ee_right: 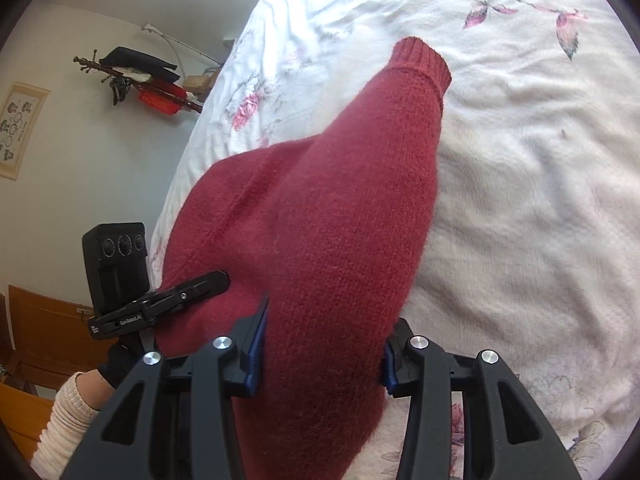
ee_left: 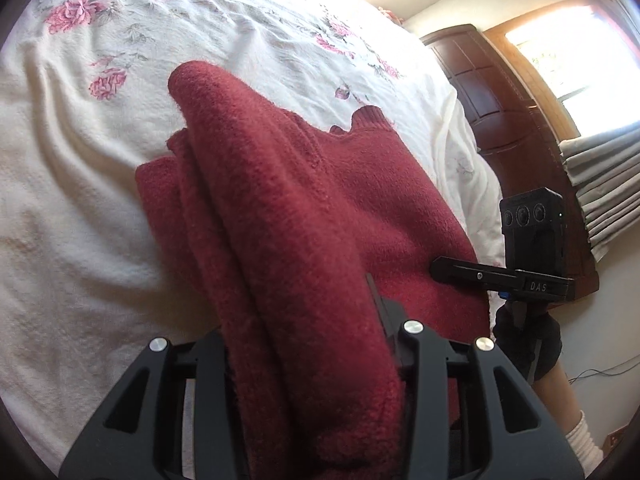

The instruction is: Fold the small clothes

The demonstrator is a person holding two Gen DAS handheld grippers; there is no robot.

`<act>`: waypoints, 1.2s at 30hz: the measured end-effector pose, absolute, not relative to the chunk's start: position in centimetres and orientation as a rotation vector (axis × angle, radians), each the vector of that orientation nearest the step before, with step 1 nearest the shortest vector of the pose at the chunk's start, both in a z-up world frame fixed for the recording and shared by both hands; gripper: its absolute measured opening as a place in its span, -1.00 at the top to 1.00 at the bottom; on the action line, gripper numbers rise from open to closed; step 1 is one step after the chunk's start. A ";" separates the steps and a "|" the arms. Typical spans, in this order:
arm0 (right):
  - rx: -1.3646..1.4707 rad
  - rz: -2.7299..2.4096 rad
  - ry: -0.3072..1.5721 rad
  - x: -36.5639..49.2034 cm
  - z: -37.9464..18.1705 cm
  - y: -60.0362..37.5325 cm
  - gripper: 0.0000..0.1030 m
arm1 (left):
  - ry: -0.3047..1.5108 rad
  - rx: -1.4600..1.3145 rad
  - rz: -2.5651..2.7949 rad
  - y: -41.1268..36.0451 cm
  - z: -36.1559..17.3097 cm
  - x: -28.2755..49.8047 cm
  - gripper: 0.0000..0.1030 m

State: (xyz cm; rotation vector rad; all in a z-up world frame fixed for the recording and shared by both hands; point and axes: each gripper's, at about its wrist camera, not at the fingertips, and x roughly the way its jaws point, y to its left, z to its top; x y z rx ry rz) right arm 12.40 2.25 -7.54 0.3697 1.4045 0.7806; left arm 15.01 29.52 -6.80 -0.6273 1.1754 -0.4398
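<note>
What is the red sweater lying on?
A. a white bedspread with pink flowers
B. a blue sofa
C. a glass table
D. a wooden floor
A: the red sweater lies on a white bedspread printed with pink flowers, while both hand-held grippers, left and right, pinch folds of it.
</note>
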 end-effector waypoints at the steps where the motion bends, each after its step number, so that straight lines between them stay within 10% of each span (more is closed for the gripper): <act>1: 0.351 0.775 1.418 12.3 -8.5 2.3 0.13 | 1.187 -0.611 -0.430 29.5 -7.7 14.7 0.25; 8: 0.320 0.743 1.477 11.4 -13.4 2.6 -0.07 | 1.213 -0.596 -0.408 30.2 -13.0 14.0 -0.17; 19: 0.269 0.722 1.490 7.9 -10.0 -0.1 -0.22 | 1.166 -0.435 -0.326 30.5 -7.5 11.1 -0.13; 31: 0.108 0.696 1.588 3.7 -11.5 1.4 0.27 | 1.213 -0.264 -0.261 30.2 -9.0 7.1 -0.14; 36: 0.087 0.671 1.627 3.3 -13.0 1.9 0.16 | 1.255 -0.335 -0.221 31.8 -11.5 7.0 -0.38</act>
